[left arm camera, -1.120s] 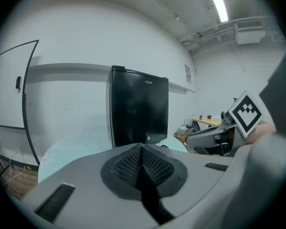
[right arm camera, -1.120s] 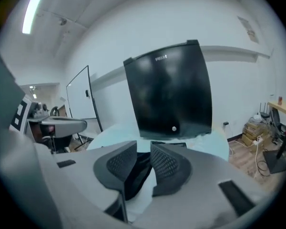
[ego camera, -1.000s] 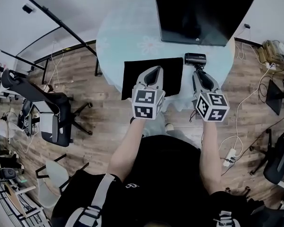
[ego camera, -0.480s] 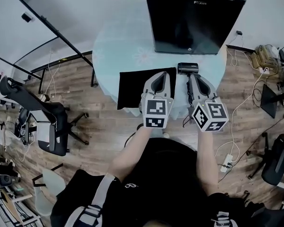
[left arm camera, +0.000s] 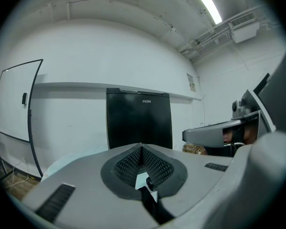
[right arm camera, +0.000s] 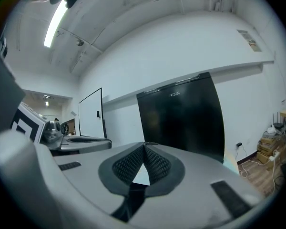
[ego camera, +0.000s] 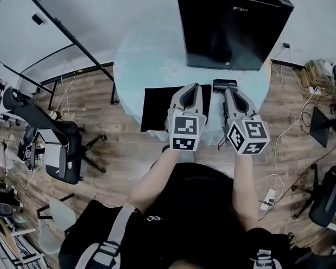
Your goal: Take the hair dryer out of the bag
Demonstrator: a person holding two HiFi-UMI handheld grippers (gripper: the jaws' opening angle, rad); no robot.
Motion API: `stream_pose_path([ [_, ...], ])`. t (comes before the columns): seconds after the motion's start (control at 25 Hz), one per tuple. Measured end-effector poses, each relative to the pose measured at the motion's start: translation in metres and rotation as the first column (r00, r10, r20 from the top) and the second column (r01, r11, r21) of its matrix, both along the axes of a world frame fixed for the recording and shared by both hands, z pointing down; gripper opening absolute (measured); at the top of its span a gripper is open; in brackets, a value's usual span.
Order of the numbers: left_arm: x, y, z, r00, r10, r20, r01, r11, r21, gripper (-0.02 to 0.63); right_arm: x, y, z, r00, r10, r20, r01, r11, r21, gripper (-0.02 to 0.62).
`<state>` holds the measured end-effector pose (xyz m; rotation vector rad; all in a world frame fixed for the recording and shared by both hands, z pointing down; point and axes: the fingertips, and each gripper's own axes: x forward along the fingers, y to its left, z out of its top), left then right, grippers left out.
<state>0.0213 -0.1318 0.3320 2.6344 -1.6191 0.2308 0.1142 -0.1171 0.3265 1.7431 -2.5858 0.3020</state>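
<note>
A flat black bag (ego camera: 157,106) lies on the round, pale blue table (ego camera: 145,60), near its front edge. The black hair dryer (ego camera: 224,85) lies on the cloth to the right of the bag, outside it. My left gripper (ego camera: 195,87) hovers over the bag's right edge with its jaws shut. My right gripper (ego camera: 228,92) hangs just in front of the hair dryer, jaws shut, holding nothing. In the left gripper view the left gripper (left arm camera: 142,147) points roughly level at the fridge. The right gripper (right arm camera: 144,147) does the same in its own view, and neither view shows the bag or dryer.
A black mini fridge (ego camera: 232,24) stands at the back of the table, right behind the hair dryer. An office chair (ego camera: 50,133) is on the floor at the left. Cables and a power strip (ego camera: 267,187) lie on the wooden floor at the right.
Both grippers have lifted off the table and now appear higher above it. The hair dryer stays lying on the cloth beside the bag.
</note>
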Motion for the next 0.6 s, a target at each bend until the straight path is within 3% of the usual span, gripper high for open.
stream_pose_path([
  [0.6,0.021,-0.017,0.013,0.998,0.028,0.054,-0.027,1.0,-0.006,0.008,0.018,-0.009,0.008,1.0,0.0,-0.004,0.0,1.0,-0.025,0.003],
])
